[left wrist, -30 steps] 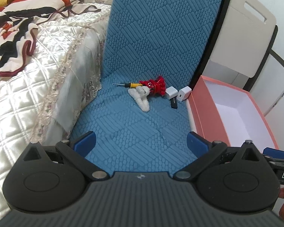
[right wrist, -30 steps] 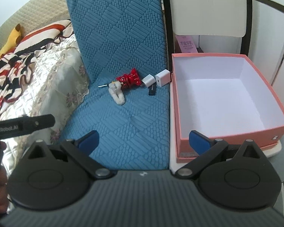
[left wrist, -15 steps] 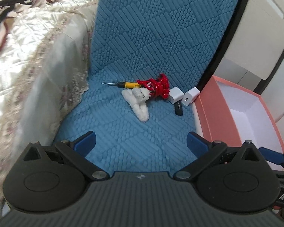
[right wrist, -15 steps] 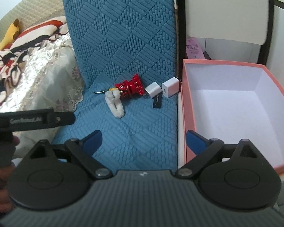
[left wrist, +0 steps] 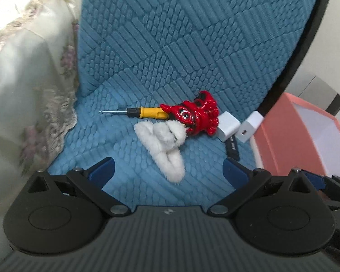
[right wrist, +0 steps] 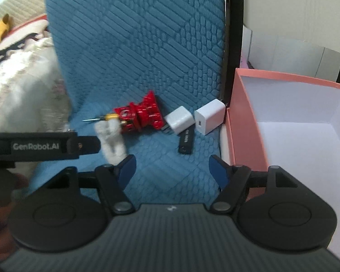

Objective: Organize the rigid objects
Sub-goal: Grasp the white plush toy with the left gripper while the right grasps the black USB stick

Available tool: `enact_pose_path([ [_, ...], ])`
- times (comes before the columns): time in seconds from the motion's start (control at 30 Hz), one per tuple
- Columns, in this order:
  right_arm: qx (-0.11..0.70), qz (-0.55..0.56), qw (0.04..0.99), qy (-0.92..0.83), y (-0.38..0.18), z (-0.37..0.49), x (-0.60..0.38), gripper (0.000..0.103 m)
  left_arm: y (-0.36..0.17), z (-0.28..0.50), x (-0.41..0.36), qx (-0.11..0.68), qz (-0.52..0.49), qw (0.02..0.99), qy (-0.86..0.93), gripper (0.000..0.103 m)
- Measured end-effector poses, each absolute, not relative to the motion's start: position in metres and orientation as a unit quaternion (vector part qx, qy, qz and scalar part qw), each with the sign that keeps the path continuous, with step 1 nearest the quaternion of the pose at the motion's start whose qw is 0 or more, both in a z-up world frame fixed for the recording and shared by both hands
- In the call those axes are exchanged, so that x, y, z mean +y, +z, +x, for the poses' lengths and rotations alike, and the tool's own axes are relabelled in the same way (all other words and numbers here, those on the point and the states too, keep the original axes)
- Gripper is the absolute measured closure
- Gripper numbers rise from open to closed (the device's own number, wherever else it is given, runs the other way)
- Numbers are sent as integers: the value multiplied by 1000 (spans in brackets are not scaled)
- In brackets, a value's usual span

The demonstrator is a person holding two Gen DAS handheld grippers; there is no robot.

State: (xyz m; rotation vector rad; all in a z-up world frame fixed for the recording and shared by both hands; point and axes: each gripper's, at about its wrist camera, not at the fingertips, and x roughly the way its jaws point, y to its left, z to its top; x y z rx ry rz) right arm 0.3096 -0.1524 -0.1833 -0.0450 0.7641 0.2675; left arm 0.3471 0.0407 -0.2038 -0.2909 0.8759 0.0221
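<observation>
two open grippers over a cluster of small objects on a blue seat

the left gripper hovers low over a blue quilted seat cushion, its two blue-tipped fingers spread wide and holding nothing. just ahead of it lies a white fluffy toy, its far end touching a glossy red figurine. a yellow-handled screwdriver lies behind them, its metal tip pointing left and its handle end against the figurine. to the right of the figurine sit two white charger cubes, one touching the figurine and the other just beside a pink box. a flat black stick lies partly under the first cube.

the right gripper is also spread open and empty, above the cushion in front of the black stick. the pink box stands to its right, off the cushion's edge, with a white interior. the left tool's black body reaches in from the left of this view, partly hiding the white toy.
</observation>
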Motion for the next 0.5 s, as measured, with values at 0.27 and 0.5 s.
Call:
enact_pose_path([
  [0.27, 389, -42, 912, 122, -224, 354, -136, 43, -237, 383, 45, 425, -158, 892, -1, 3],
  [0.5, 399, -62, 911, 84, -250, 378, -128, 63, -248, 402, 45, 418, -169, 892, -11, 15],
])
